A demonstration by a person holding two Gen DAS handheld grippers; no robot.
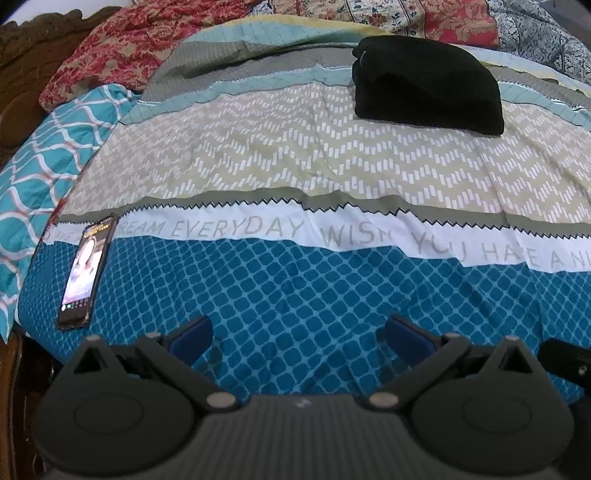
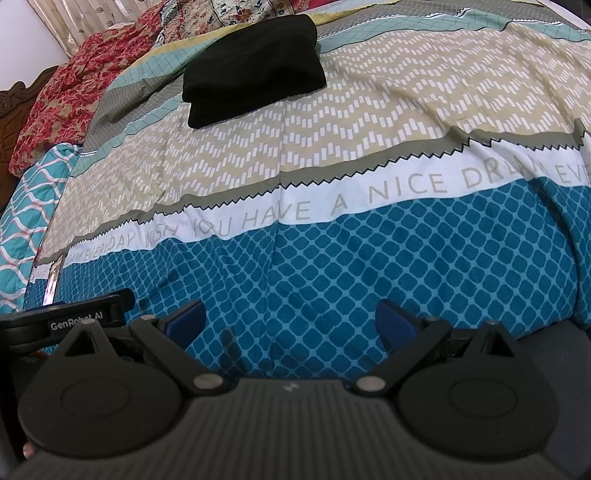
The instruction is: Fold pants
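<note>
Black pants (image 1: pixel 428 83) lie folded in a compact stack on the beige zigzag band of the bedspread, far from both grippers; in the right wrist view the same pants (image 2: pixel 255 66) sit at the upper left. My left gripper (image 1: pixel 297 332) hovers open over the blue lattice part of the bedspread near the bed's front edge, with nothing between its blue pads (image 1: pixel 194 332). My right gripper (image 2: pixel 291 321) is likewise open and empty above the blue lattice, beside the left gripper, whose black body (image 2: pixel 66 321) shows at the left.
A lit phone (image 1: pixel 86 273) lies on the bedspread at the front left. A teal wave-pattern pillow (image 1: pixel 33 177) sits at the left, red floral bedding (image 1: pixel 122 48) and patterned pillows (image 1: pixel 388 13) at the back. A carved wooden bed frame (image 1: pixel 14 66) borders the left.
</note>
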